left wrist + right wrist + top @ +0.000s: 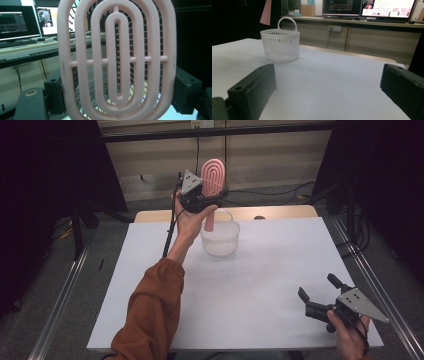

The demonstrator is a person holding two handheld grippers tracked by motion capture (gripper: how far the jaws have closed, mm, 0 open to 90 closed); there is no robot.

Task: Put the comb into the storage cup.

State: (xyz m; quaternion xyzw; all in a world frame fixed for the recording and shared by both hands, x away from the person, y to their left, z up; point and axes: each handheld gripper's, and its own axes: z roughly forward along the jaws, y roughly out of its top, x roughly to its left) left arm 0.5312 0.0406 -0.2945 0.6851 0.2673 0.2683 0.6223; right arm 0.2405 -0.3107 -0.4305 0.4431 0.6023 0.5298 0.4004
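Note:
A pink hairbrush [213, 174] with an oval slotted head is held upright, handle [210, 222] pointing down, by my left gripper [210, 195], which is shut on the sides of the head. In the left gripper view the brush head [117, 60] sits between the two black jaws, bristles facing away. Just below it a white slatted basket [220, 237] stands on the table. In the right gripper view the brush handle [266, 12] hangs above the basket [280, 46] without touching it. My right gripper [317, 286] rests low at the front right, open and holding nothing.
The white table top [270, 270] spreads wide between the basket and the right gripper [327, 92]. A person's orange sleeve [150, 310] reaches across its left side. Desks with monitors [367, 8] stand beyond the far edge.

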